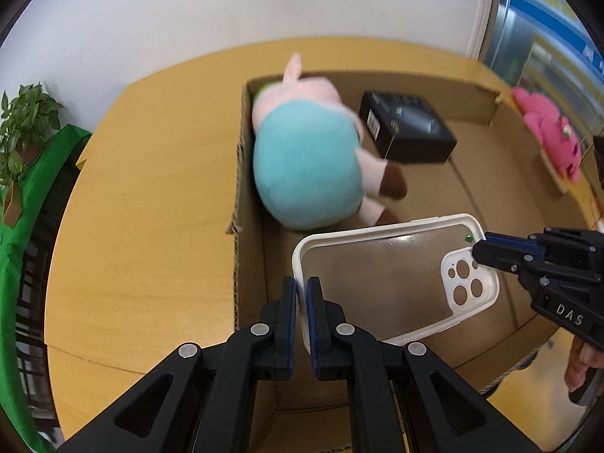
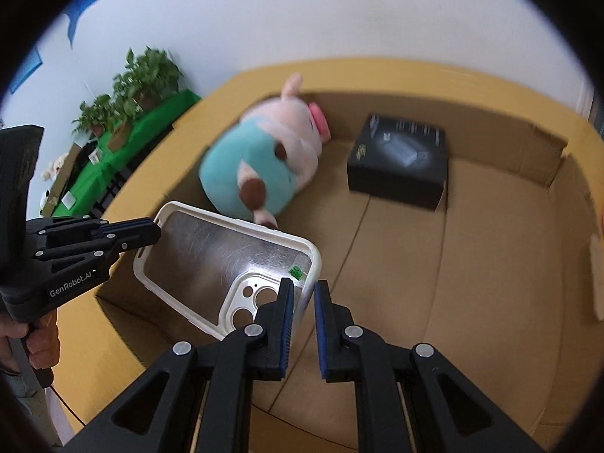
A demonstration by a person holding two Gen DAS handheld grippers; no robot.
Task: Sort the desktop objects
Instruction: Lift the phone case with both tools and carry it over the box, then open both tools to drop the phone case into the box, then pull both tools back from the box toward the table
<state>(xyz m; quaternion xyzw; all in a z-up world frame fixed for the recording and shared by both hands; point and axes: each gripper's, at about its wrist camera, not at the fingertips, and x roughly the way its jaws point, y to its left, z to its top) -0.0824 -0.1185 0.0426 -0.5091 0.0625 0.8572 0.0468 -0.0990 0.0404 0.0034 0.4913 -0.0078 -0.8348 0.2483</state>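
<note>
Phone case: clear back; white rim

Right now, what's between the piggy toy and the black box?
Nothing: only bare floor of the cardboard box separates the pig plush and black box, clearest in the right wrist view.

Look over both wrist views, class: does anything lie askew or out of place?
Yes. The pig plush toy lies tipped over on its side against the cardboard box wall, feet in the air. The black product box rests at an angle. The clear phone case hangs above the box floor, pinched between the left gripper and right gripper.
</note>
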